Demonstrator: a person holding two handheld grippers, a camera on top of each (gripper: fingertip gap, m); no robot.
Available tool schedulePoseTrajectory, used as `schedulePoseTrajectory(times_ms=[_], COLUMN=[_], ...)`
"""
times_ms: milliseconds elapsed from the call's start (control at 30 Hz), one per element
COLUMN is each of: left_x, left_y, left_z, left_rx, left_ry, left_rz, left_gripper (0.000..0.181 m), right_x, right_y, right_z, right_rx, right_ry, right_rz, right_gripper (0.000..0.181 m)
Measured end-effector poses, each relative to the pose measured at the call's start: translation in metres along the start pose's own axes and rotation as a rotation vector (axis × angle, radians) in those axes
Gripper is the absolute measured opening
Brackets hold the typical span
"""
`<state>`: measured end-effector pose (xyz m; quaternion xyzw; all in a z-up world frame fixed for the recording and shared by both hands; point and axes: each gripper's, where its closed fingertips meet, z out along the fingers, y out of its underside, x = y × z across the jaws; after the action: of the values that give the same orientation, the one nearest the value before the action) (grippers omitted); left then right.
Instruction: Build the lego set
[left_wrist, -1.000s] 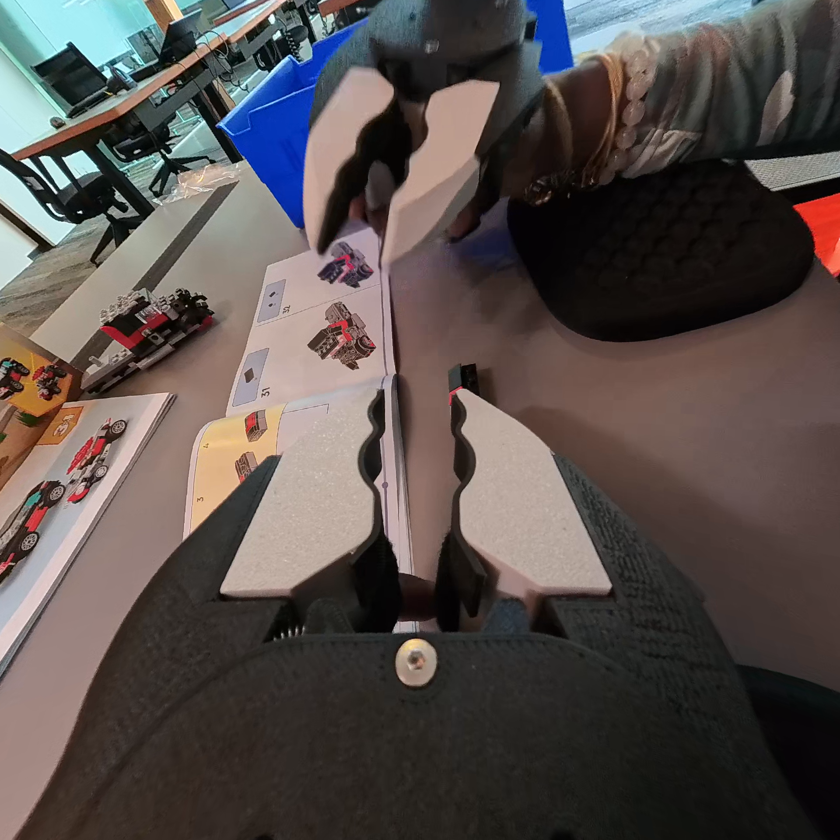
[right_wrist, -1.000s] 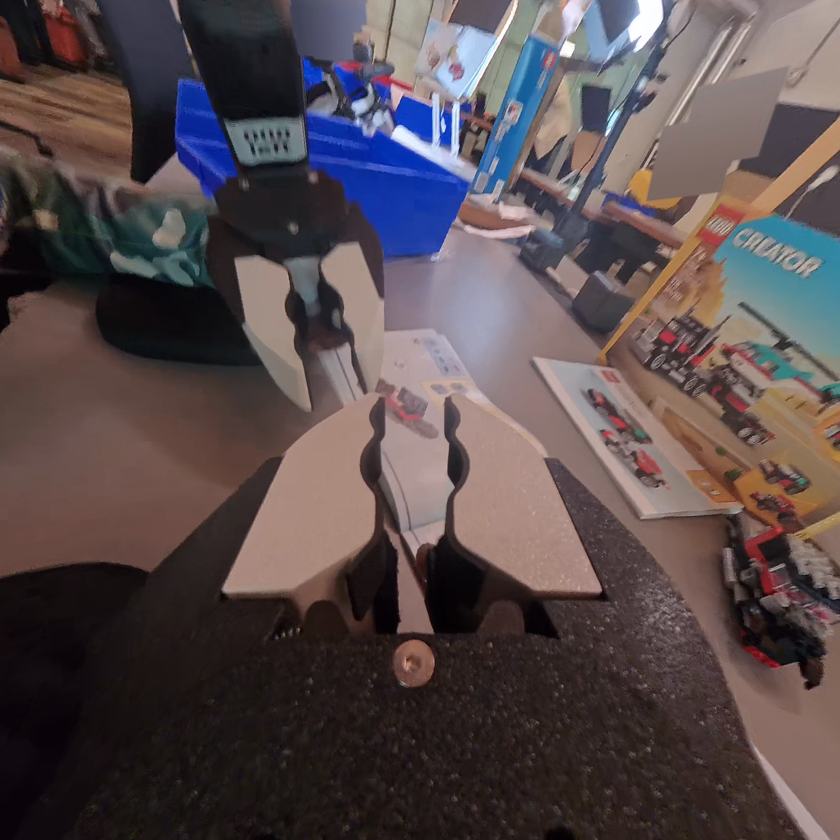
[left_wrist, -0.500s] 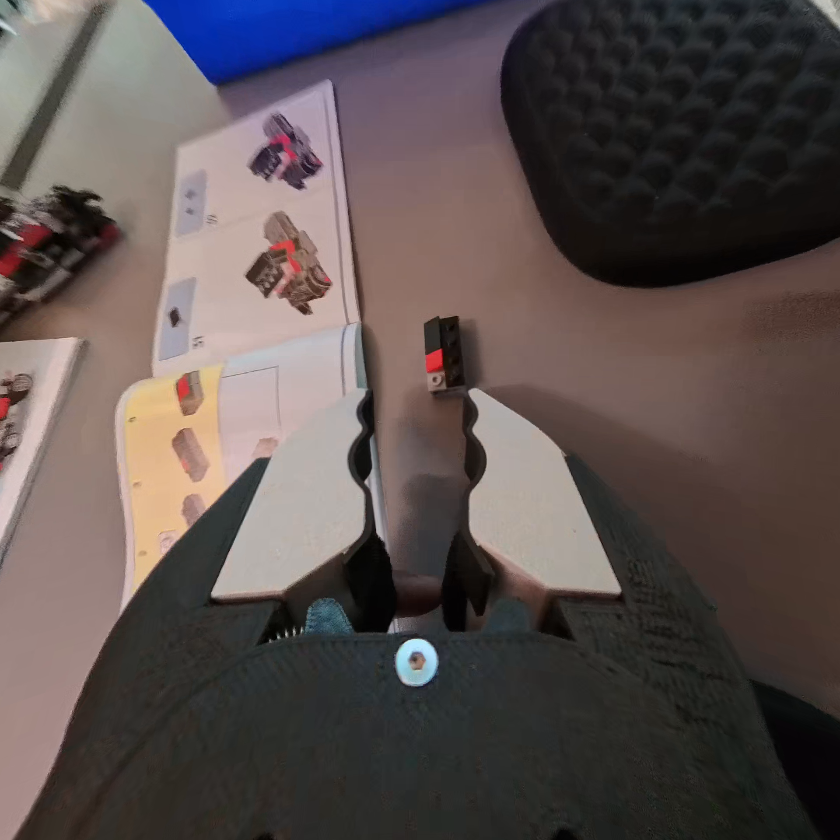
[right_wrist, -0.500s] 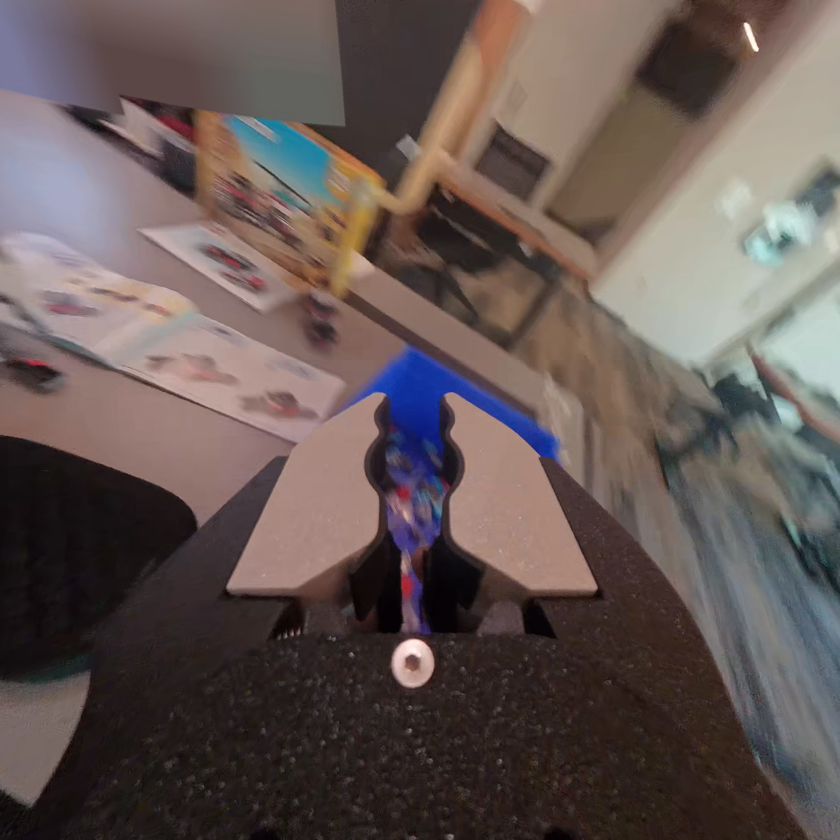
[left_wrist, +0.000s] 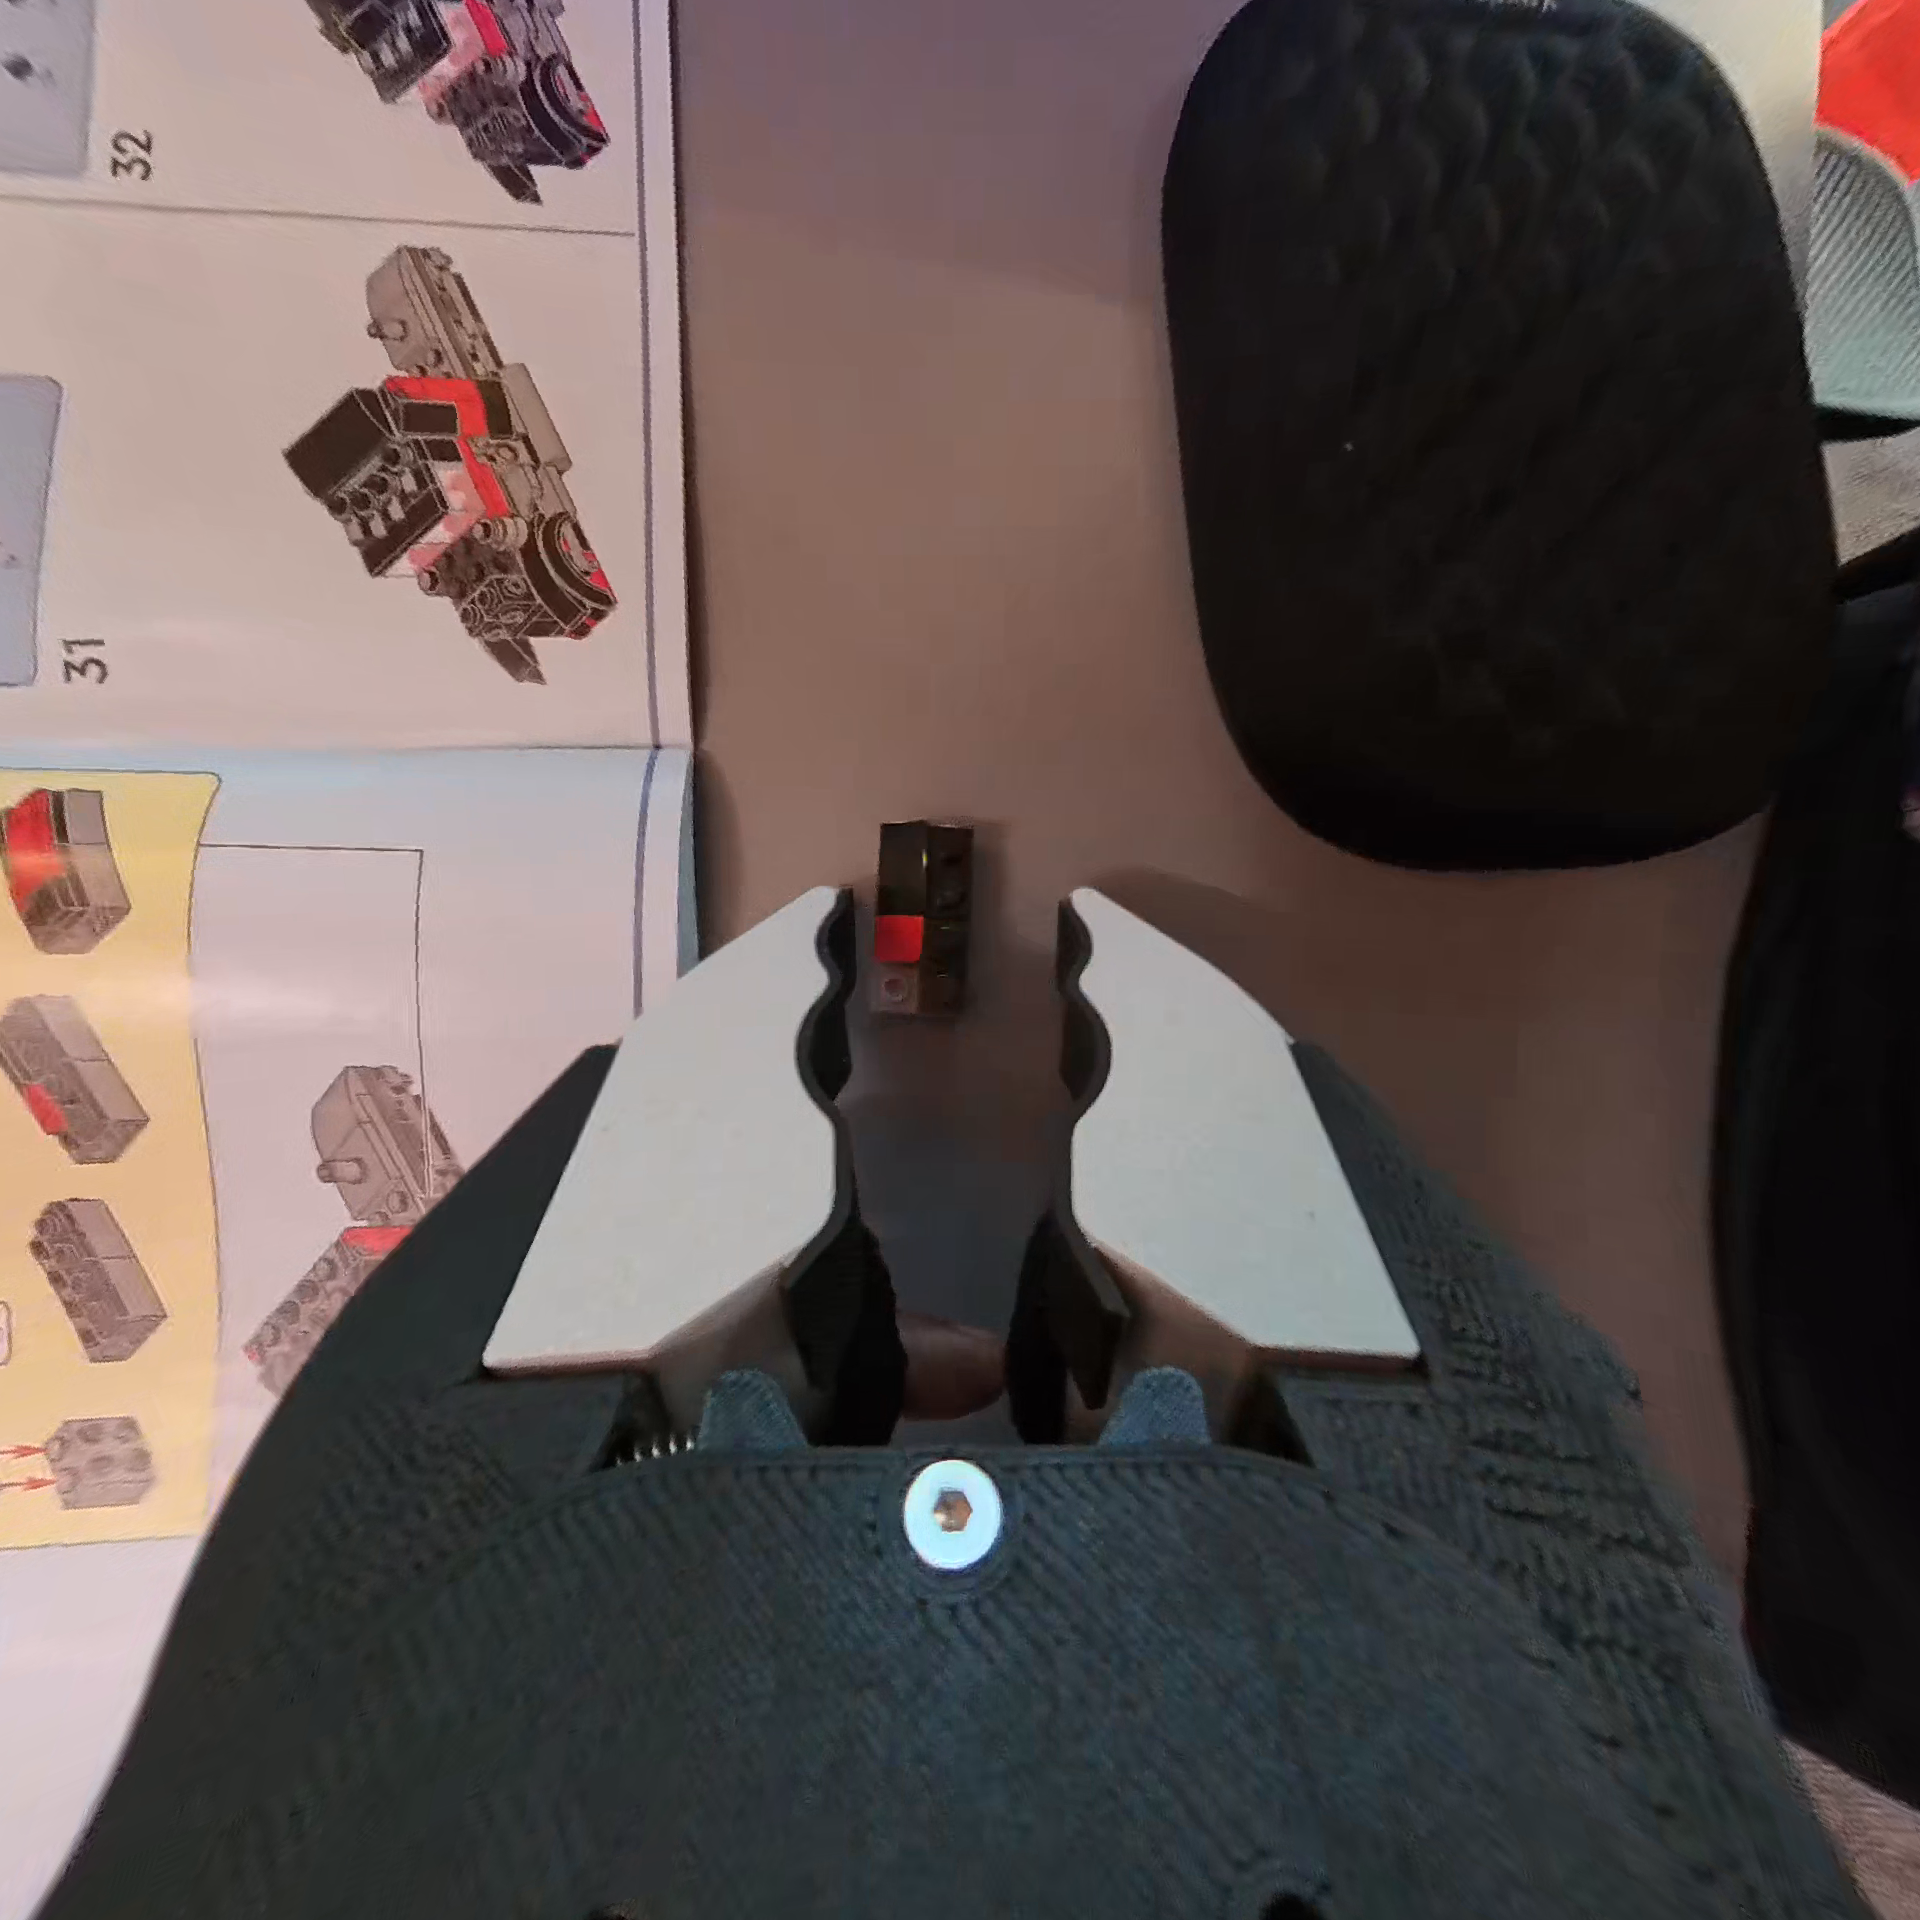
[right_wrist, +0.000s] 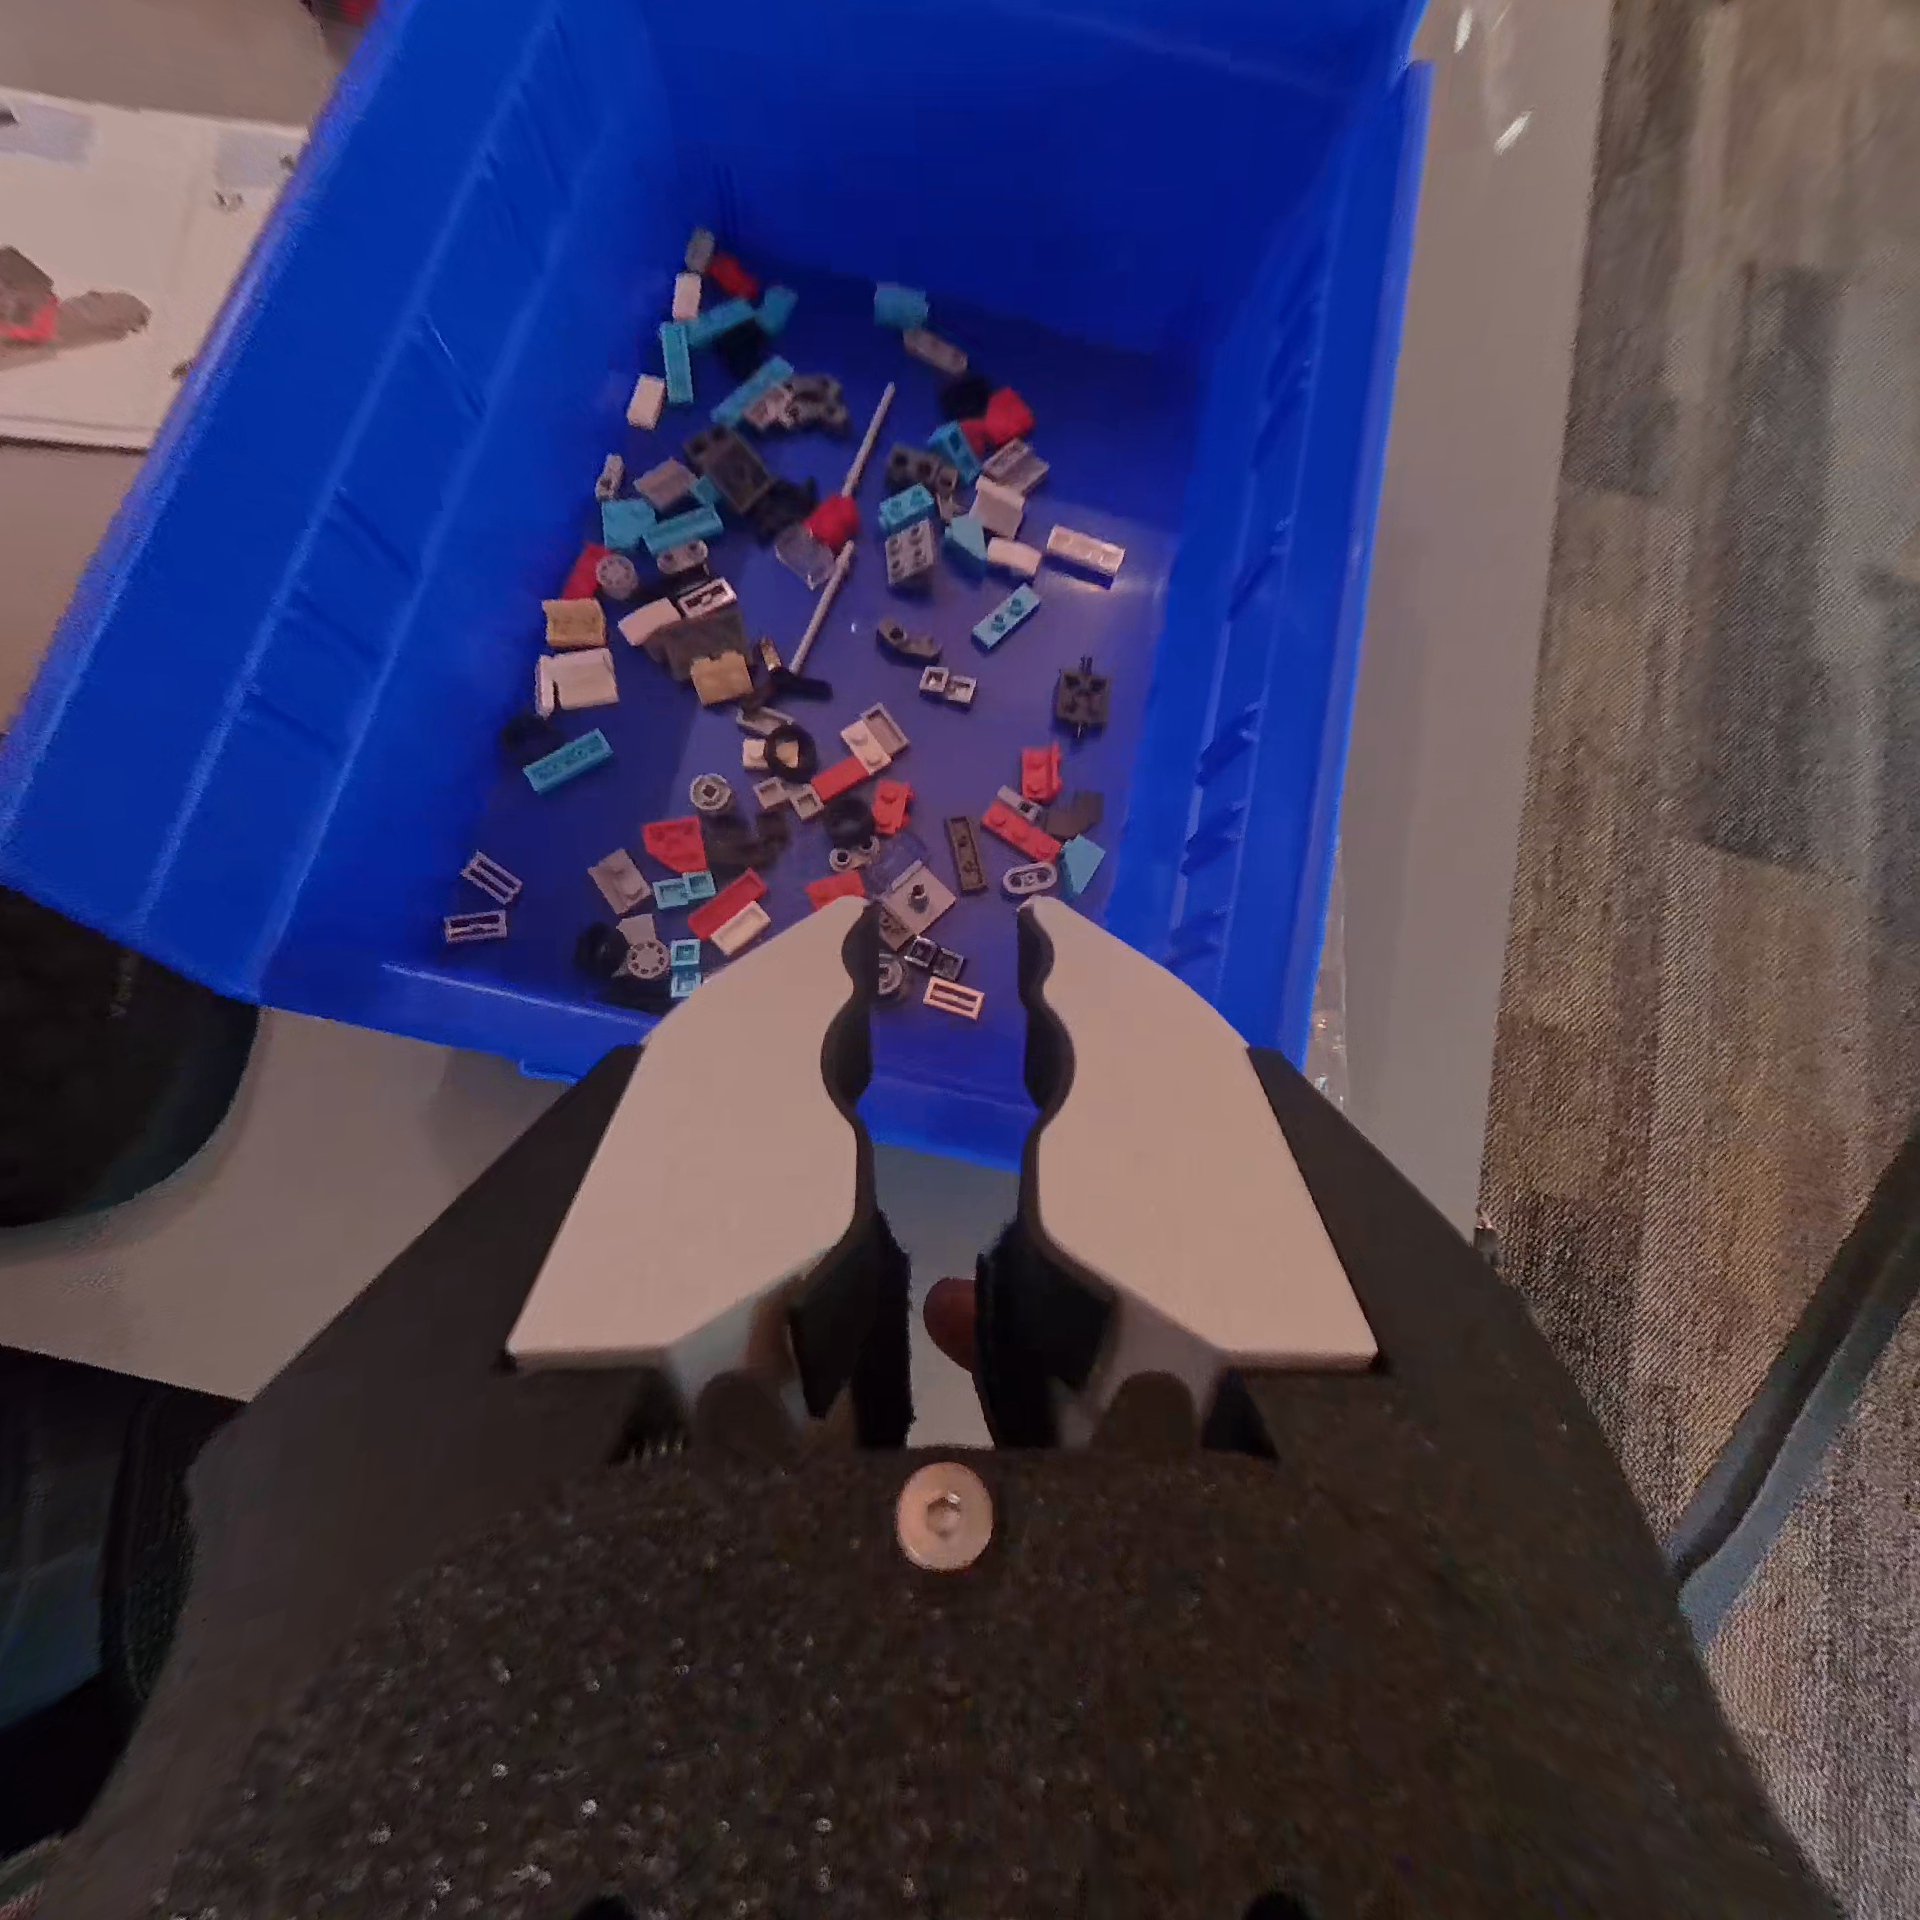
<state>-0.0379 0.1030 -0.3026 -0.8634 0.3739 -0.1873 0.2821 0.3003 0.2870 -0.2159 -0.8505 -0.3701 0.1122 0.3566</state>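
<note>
A small black, red and grey lego piece lies on the grey table. My left gripper is open and empty, with its fingertips on either side of the piece, close to the table. An open instruction booklet lies just left of it. My right gripper is open and empty, held over the near edge of a blue bin. Several loose lego pieces in teal, red, black, grey and white lie on the bin's floor.
A black textured cushion lies on the table right of the lego piece. In the right wrist view the table edge runs along the bin's right side, with carpet floor beyond. A corner of the booklet shows left of the bin. My hands' fingertips stand some 40 cm from each other.
My left gripper has come down over the small piece and opened wider around it. My right gripper has swung away from the booklet to point down into the blue bin and opened a little.
</note>
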Motion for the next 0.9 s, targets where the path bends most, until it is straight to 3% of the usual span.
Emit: schedulePoseTrajectory(times_ms=[167,267,433,533,600,733,900], left_x=[-0.006,-0.015,-0.029,-0.034,-0.035,-0.034,-0.035], left_y=[-0.005,-0.016,-0.031,-0.038,-0.040,-0.039,-0.034], left_z=[-0.010,-0.025,-0.045,-0.052,-0.054,-0.054,-0.058], left_rx=[0.036,0.117,0.211,0.254,0.264,0.250,0.264], left_ry=[-0.033,-0.102,-0.245,-0.286,-0.295,-0.303,-0.317], left_rz=[-0.046,-0.003,0.102,0.121,0.125,0.147,0.140], left_gripper=[0.041,0.040,0.041,0.039,0.038,0.038,0.038], right_x=[-0.006,-0.031,-0.068,-0.070,-0.070,-0.067,-0.070], right_y=[0.004,0.002,0.022,0.021,0.029,0.047,0.056], right_z=[0.011,0.014,0.021,0.029,0.035,0.047,0.056], right_rx=[-0.053,-0.046,-0.204,-0.277,-0.405,-0.673,-0.765], right_ry=[-0.059,-0.215,-0.469,-0.536,-0.585,-0.602,-0.595], right_rz=[-0.028,-0.084,-0.379,-0.432,-0.450,-0.450,-0.484], right_gripper=[0.027,0.026,0.020,0.010,0.007,0.011,0.012])
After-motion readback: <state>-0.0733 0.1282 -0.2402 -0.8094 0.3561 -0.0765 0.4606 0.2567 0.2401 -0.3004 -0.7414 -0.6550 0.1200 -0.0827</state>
